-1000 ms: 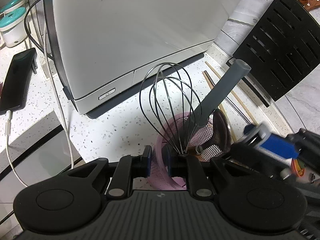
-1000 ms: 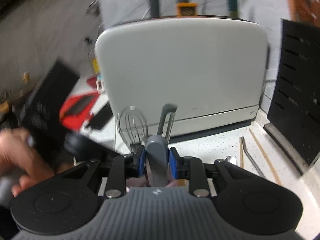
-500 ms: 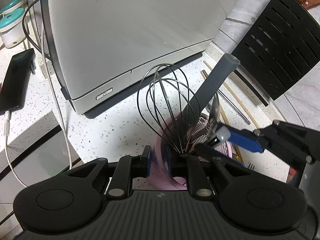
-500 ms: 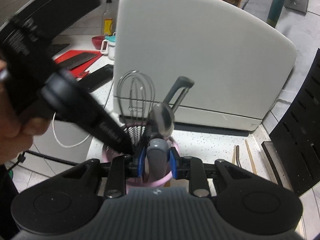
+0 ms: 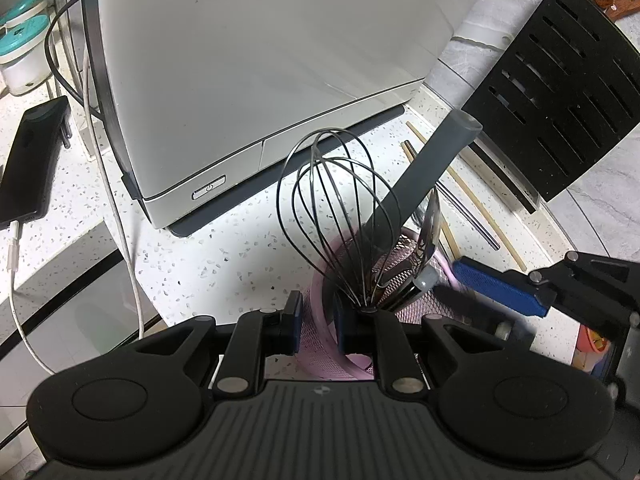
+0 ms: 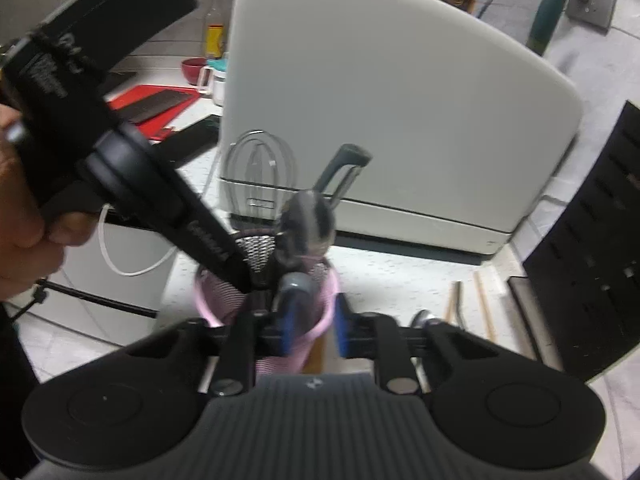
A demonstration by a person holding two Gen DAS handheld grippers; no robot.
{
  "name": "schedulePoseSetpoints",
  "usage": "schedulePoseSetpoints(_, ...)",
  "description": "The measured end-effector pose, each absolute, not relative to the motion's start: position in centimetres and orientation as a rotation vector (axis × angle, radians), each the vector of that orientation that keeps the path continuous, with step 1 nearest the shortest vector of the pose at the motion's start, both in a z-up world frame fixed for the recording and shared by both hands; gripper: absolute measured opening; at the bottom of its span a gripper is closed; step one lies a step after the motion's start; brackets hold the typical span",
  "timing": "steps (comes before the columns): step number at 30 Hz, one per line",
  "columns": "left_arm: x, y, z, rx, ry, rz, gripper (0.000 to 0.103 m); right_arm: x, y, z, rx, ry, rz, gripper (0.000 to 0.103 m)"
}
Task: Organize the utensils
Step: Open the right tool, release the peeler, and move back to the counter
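Spoon (image 6: 308,220) stands bowl-up in the pink mesh holder (image 5: 320,344) beside the whisk (image 5: 336,208), its long axis near upright.
The right gripper (image 6: 312,332) angles down behind the handle end; its jaws have just been closing and clamp nothing. The left gripper (image 5: 317,320) pinches the holder's rim.

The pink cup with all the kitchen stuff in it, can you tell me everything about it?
The pink cup is a round holder of fine pink mesh with a smooth pink rim. It stands upright on the speckled white counter, in front of a big white appliance. A wire whisk, a grey-handled tool and a shiny spoon stand in it. The left gripper pinches its near rim.
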State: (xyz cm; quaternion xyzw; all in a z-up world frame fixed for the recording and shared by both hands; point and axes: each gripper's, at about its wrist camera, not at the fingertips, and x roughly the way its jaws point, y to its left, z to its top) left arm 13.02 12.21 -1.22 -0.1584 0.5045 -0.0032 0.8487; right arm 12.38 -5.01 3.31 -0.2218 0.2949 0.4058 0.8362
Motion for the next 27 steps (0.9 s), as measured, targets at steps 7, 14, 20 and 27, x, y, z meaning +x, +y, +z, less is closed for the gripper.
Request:
schedulePoseSetpoints(7,13.0,12.0,-1.2,-0.331,1.063,-0.008,0.018,13.5,-4.5,2.5,-0.421,0.629,0.802,0.004)
schedulePoseSetpoints(14,13.1,12.1,-1.2,-0.33,1.065,-0.007,0.018,12.8,-5.6,3.7,-0.416,0.647,0.852,0.019)
schedulePoseSetpoints(20,13.0,12.3,-1.3,-0.34,1.064,-0.017,0.019,13.7,-7.2,3.8,-0.358,0.684,0.812,0.024)
schedulePoseSetpoints(27,13.0,12.5,-1.4,-0.341,1.064,-0.025,0.019,17.5,-11.4,1.6,-0.258,0.795,0.643,0.025)
